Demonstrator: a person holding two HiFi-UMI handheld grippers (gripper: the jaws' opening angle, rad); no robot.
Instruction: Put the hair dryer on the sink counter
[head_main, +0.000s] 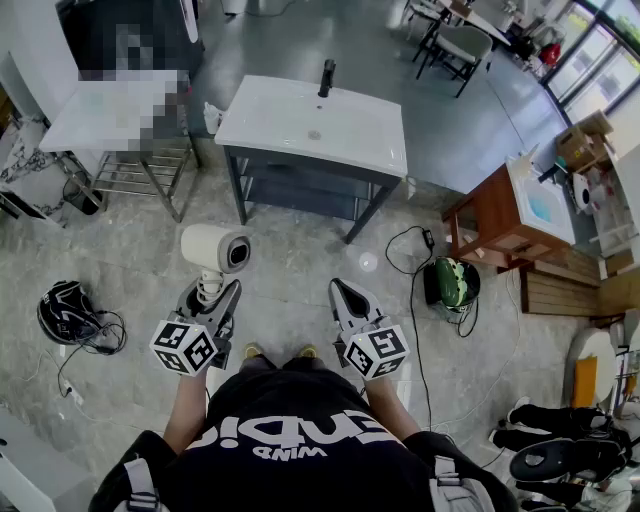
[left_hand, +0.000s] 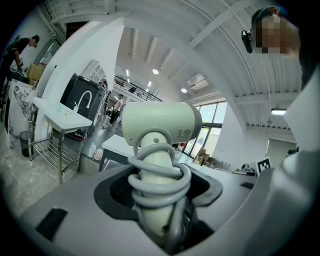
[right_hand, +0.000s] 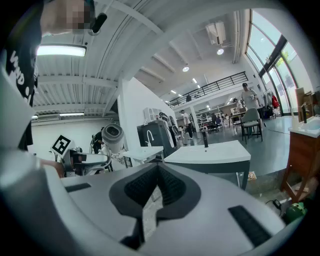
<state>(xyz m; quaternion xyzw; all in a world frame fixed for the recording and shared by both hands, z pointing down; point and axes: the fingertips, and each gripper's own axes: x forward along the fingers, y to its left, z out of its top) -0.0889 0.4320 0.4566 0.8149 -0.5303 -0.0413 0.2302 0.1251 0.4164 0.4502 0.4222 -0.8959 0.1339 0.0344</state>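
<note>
My left gripper is shut on the handle of a white hair dryer, whose grey cord is coiled round the handle. In the left gripper view the hair dryer stands upright between the jaws of the left gripper, barrel on top. The white sink counter with a black faucet stands on dark legs ahead of me, some way beyond both grippers. My right gripper is held level beside the left, shut and empty. From the right gripper I see the sink counter ahead and the hair dryer at left.
A metal rack table stands to the left of the sink. A wooden cabinet is at the right, with a green object and a cable on the floor beside it. A black helmet-like object lies at the left.
</note>
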